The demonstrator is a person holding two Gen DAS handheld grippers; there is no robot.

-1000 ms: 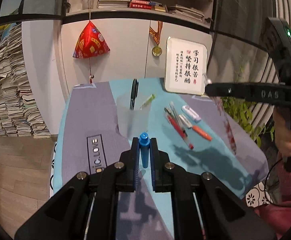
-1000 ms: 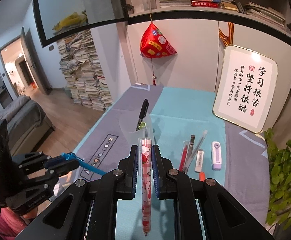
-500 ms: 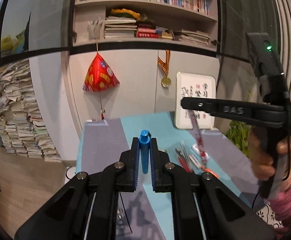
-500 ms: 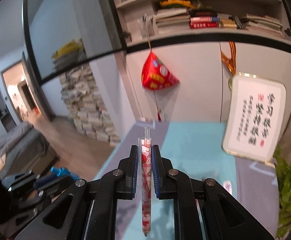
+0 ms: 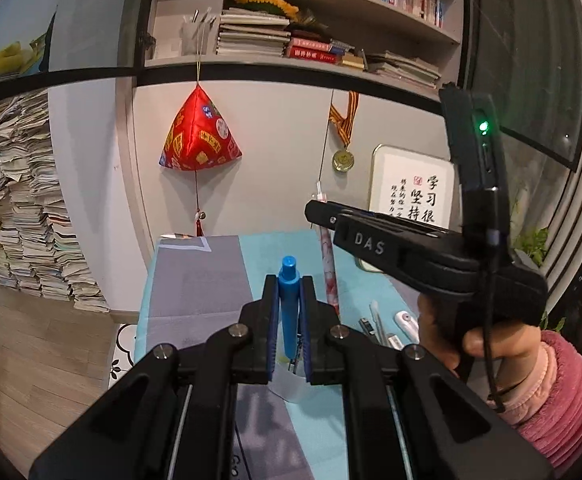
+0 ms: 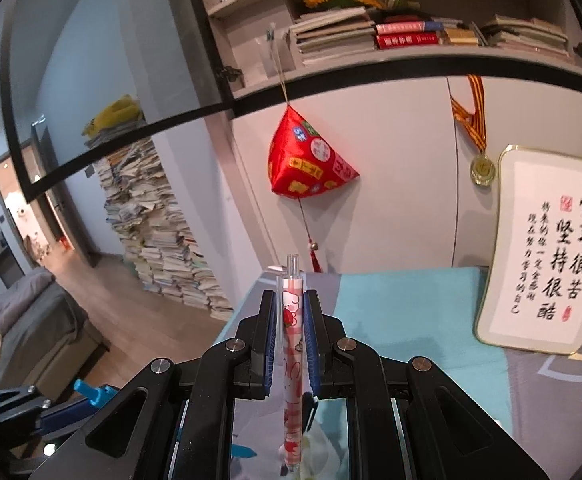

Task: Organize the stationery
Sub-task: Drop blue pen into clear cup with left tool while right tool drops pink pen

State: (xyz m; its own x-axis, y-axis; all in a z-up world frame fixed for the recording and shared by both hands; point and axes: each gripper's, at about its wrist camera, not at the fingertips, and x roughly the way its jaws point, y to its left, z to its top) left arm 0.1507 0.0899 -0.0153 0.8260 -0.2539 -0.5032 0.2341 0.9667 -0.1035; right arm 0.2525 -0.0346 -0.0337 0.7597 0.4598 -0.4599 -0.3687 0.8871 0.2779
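Holding one pen apiece, both grippers hang above the translucent cup point(image 5: 291, 384) on the blue-and-grey table cover point(image 5: 195, 280).

Item 1: blue pen point(image 5: 289, 308). Clamped between the jaws of the left gripper point(image 5: 289, 320); long axis along the fingers, cap end standing proud beyond the tips. Solid blue plastic, stubby round cap, plain barrel. The cup's pale rim shows directly under these jaws, low in the left wrist view, so this pen lies nearer the container and above it.

Item 2: patterned pen point(image 6: 293, 360). Clamped between the jaws of the right gripper point(image 6: 293, 320); long axis likewise along the fingers, clear clicker end forward, tip trailing back under the palm. Clear barrel with pink-and-red cartoon print. In the left wrist view it hangs tip-down from the right gripper point(image 5: 323, 216), just right of the blue pen and a little beyond the cup. A white shape below its tip in the right wrist view may be the cup; this cannot be confirmed.

Item 3: loose stationery point(image 5: 383, 324). Several pens and a white piece lying flat on the cover, right of the cup, partly hidden by the person's hand point(image 5: 487, 344).

Judgement: each pen probably has to swing tip-down over the cup's mouth before release; the left needs the shorter move.
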